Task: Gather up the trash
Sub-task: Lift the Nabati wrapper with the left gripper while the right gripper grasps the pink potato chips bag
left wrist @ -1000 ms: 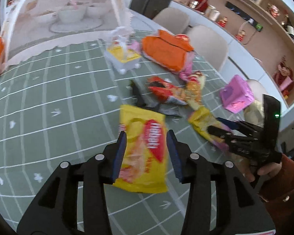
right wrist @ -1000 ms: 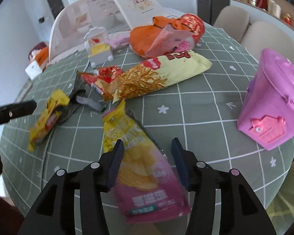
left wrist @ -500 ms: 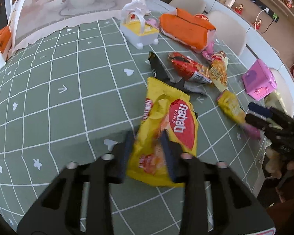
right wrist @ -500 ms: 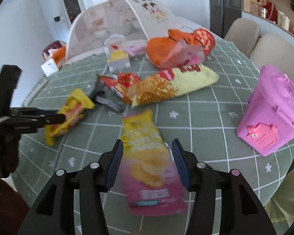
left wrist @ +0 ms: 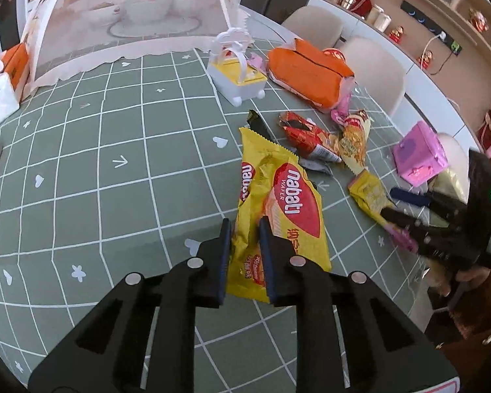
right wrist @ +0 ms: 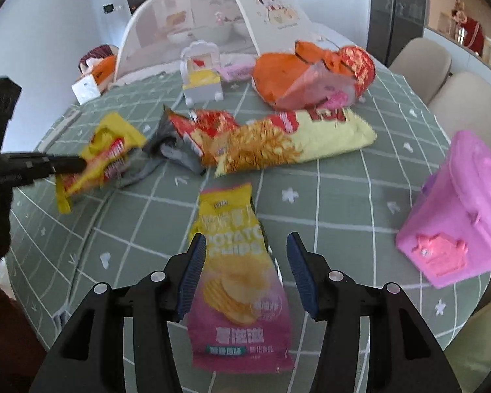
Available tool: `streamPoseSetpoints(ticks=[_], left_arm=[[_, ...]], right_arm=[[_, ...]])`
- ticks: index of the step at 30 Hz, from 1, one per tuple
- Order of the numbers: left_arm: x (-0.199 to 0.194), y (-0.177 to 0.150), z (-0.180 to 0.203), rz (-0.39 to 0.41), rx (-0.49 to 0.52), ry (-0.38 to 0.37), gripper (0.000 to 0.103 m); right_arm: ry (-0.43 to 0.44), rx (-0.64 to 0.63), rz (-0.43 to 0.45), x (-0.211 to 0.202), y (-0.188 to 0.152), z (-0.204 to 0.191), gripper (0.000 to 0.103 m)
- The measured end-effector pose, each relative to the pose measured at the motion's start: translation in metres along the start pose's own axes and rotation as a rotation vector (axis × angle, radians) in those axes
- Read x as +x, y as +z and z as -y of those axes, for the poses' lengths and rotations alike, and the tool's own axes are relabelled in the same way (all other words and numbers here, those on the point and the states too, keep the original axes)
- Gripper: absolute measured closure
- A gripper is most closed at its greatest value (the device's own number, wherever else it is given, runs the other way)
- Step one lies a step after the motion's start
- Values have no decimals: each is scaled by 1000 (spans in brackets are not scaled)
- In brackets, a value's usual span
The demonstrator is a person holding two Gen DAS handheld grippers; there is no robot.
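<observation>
Two wrappers addressed: yellow wafer bag (left wrist: 271, 209) pinched by left gripper (left wrist: 244, 229) (jaws just closing); potato chips bag (right wrist: 239, 281) straddled, ungripped, by right gripper (right wrist: 245, 245); closing judged next.

Two black handheld grippers, a rust-brown sleeve showing

Left gripper (left wrist: 244, 229) and right gripper (right wrist: 245, 245) are wearing ribbed blue pads and silver screws; a green light is glowing on one
</observation>
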State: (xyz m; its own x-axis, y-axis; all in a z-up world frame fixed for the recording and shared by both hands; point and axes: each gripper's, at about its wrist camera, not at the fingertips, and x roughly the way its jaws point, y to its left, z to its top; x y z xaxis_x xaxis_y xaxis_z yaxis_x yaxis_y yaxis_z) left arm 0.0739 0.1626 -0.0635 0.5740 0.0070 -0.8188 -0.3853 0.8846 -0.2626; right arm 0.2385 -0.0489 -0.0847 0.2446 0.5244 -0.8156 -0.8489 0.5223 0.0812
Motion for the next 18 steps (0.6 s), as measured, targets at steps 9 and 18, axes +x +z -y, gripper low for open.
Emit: streamPoseSetpoints(ticks=[9,18], left_arm=[[0,1,5,-2,15,-13,86],[-19,23,31,78,80,-50,86]], right_arm=[[-8,63,11,1,-6,-1,88],[-45,123,158,-68,16,2,97]])
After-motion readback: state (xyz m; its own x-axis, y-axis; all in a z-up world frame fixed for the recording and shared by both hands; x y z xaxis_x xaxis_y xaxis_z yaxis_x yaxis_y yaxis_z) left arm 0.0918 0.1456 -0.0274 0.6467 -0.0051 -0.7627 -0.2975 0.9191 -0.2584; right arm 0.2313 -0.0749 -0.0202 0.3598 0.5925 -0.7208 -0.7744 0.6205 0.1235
